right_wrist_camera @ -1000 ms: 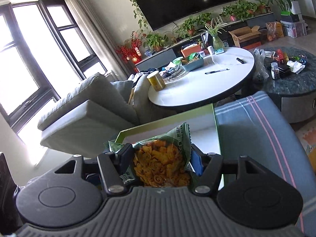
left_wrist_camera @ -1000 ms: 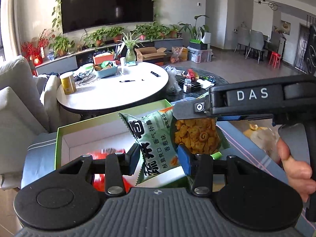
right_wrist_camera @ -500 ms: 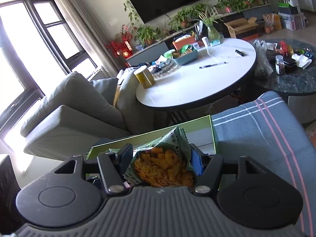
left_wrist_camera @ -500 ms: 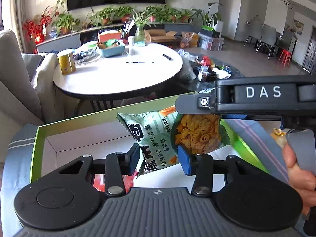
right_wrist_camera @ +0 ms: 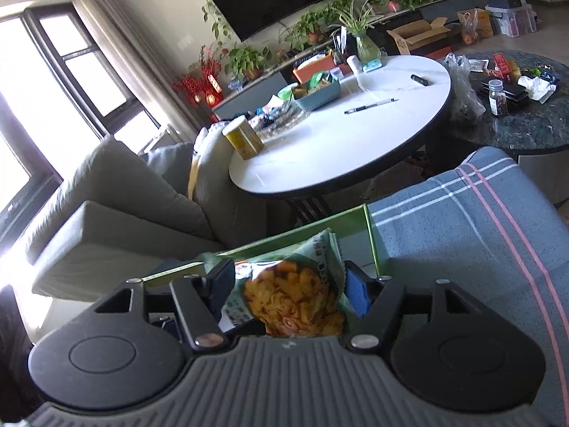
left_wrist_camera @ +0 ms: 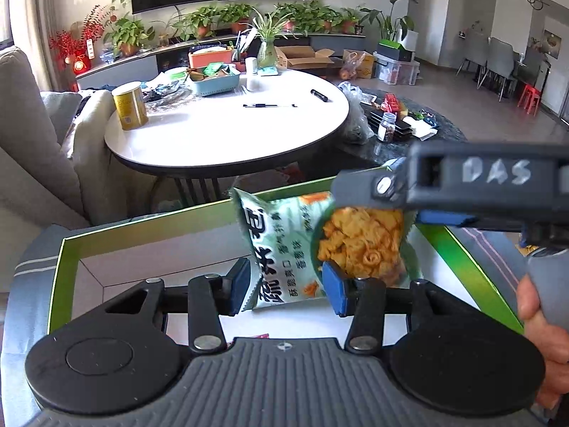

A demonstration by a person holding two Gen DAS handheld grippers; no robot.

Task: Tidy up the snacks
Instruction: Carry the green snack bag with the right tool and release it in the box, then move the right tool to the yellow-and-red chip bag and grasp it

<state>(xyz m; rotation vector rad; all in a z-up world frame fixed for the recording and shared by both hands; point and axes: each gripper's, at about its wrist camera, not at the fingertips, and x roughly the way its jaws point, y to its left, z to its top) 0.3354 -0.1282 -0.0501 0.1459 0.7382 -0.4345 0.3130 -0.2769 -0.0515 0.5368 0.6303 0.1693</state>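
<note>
A green snack bag (left_wrist_camera: 284, 249) with orange crisps pictured on it hangs over the open green-rimmed box (left_wrist_camera: 142, 227). My right gripper (right_wrist_camera: 290, 286) is shut on the bag (right_wrist_camera: 295, 295); it shows from the side in the left wrist view (left_wrist_camera: 444, 192), clamping the bag's upper right. My left gripper (left_wrist_camera: 286, 286) has its blue pads (left_wrist_camera: 334, 288) on either side of the bag's lower edge; whether they press it I cannot tell. The box's white floor (left_wrist_camera: 149, 274) shows below, with a red packet partly hidden under my left gripper.
The box sits on a grey striped cloth (right_wrist_camera: 462, 235). Beyond are a round white table (left_wrist_camera: 227, 124) with a yellow can (left_wrist_camera: 129, 106) and pens, a grey sofa (right_wrist_camera: 106, 206), and a dark low table (right_wrist_camera: 526, 121) with clutter.
Both grippers and the bag have moved forward and lower into the box. The red packet has slipped almost out of sight under my left gripper.
</note>
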